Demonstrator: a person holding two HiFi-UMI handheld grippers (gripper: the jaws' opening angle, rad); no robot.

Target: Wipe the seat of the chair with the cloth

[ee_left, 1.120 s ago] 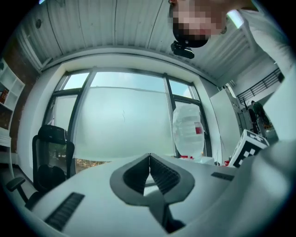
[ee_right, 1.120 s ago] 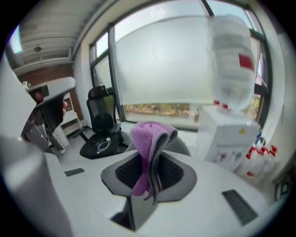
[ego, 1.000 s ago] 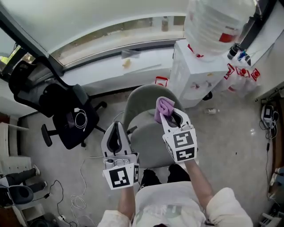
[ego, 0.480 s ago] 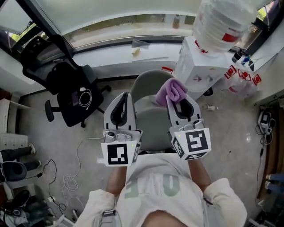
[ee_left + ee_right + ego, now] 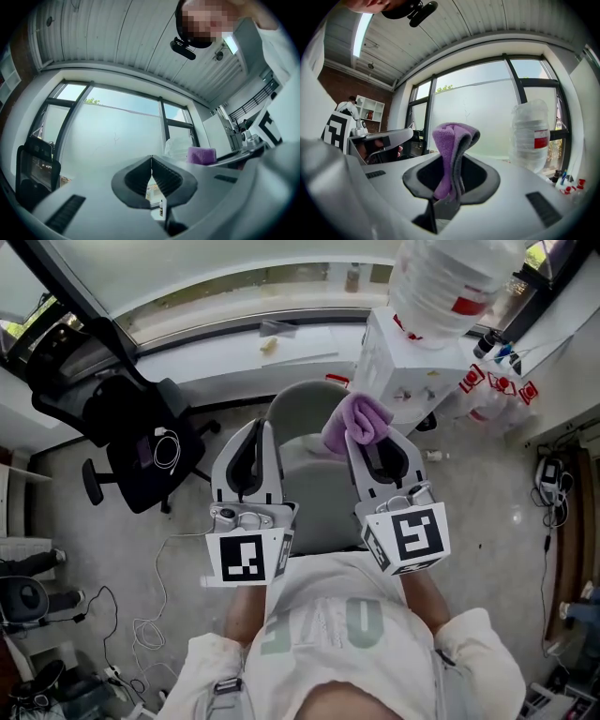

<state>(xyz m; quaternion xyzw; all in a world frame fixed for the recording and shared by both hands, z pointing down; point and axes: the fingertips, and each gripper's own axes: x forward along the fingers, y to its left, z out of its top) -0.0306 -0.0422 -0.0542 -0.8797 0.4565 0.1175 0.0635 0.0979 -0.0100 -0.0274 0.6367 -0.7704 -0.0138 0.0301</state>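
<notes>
Now your right gripper has its fingers clenched on the purple cloth, held above the chair seat. Your left gripper is closed and empty. Wiping hasn't begun, so bring the cloth down onto the seat.

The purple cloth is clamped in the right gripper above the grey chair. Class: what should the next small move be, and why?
Probably lower the right gripper toward the chair seat. Its jaws are shut on the cloth, yet its view looks at the window, so the cloth seems well off the seat. The left gripper is shut and empty.
</notes>
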